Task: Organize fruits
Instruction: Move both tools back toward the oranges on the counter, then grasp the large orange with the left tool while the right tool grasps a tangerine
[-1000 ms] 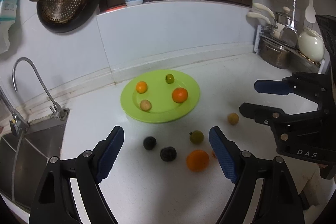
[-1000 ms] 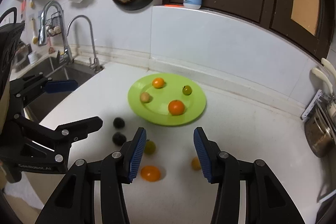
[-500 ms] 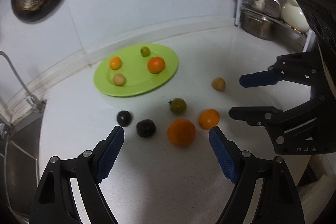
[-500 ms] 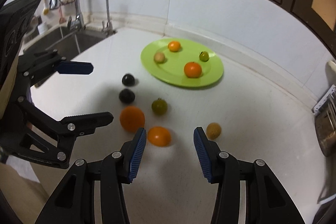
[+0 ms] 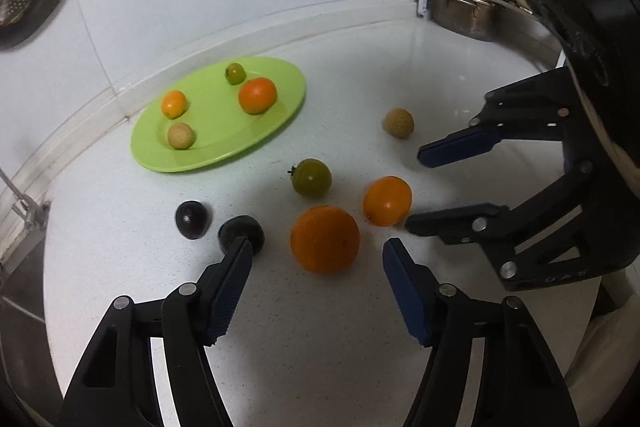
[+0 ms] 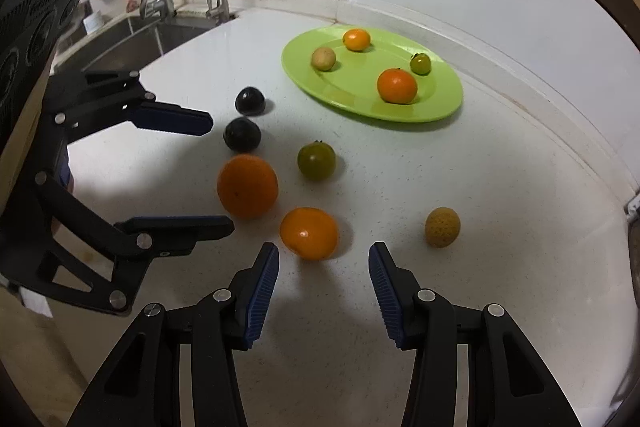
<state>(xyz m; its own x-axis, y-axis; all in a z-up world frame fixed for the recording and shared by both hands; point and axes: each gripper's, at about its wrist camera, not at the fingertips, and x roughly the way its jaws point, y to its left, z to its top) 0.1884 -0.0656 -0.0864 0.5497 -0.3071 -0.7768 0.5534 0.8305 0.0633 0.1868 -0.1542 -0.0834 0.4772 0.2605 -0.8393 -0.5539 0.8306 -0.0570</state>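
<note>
Flanking the large orange [image 5: 325,239], left claw [image 5: 316,255] gapes.

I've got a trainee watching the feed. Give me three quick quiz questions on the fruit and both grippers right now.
1. How many fruits lie on the green plate?
2. True or false: the right gripper is shut on the small orange fruit.
3. Which fruit sits in line between the left gripper fingers: A) big orange, B) green tomato, C) tan fruit?

Key: 1. Four. 2. False, it is open. 3. A.
</note>
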